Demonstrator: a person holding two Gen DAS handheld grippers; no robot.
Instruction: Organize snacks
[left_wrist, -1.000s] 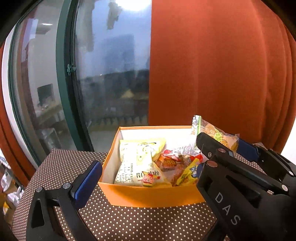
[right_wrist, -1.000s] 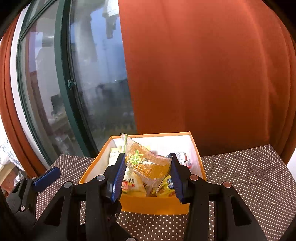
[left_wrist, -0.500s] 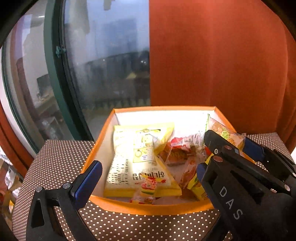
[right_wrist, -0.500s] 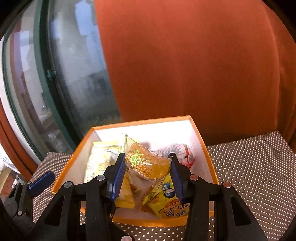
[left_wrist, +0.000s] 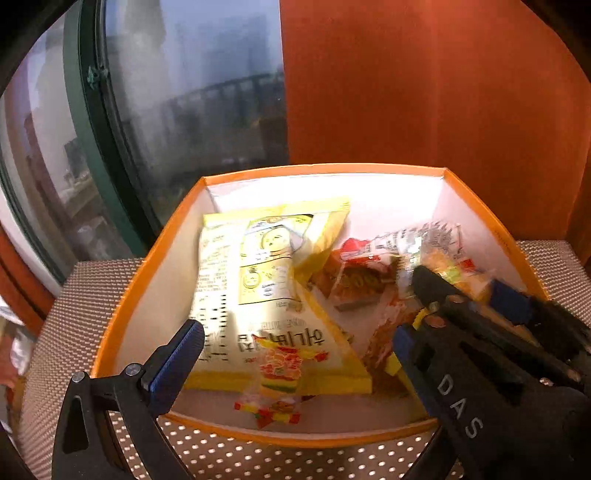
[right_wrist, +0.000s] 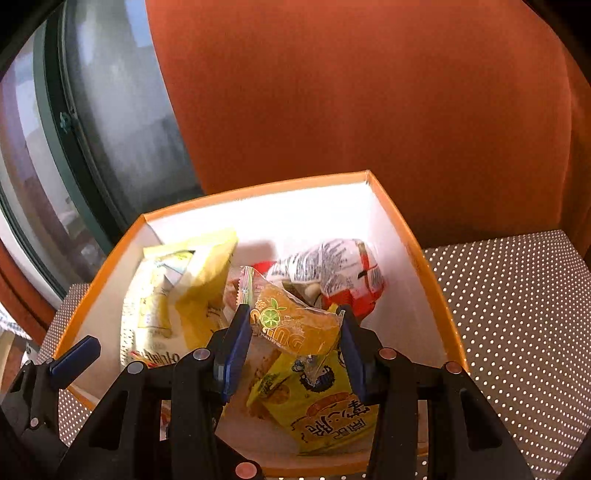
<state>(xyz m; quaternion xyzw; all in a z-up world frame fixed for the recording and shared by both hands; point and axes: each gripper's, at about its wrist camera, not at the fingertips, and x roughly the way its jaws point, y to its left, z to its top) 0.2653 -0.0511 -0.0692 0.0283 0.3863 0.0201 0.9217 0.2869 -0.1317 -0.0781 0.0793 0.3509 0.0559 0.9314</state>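
Between right gripper (right_wrist: 295, 347) jaws, orange snack packet (right_wrist: 295, 325) lettered "DU".

We read "DAS" in pale letters on the black arm of the right claw (left_wrist: 458, 295). Upside-down Korean print runs across the big yellow packet (left_wrist: 273, 295), and upside-down Chinese characters mark the yellow cartoon packet (right_wrist: 317, 402). The clear orange packet (right_wrist: 295, 326) shows partial letters, "DU". The red-and-white wrapper's (right_wrist: 332, 273) fine print is too small.
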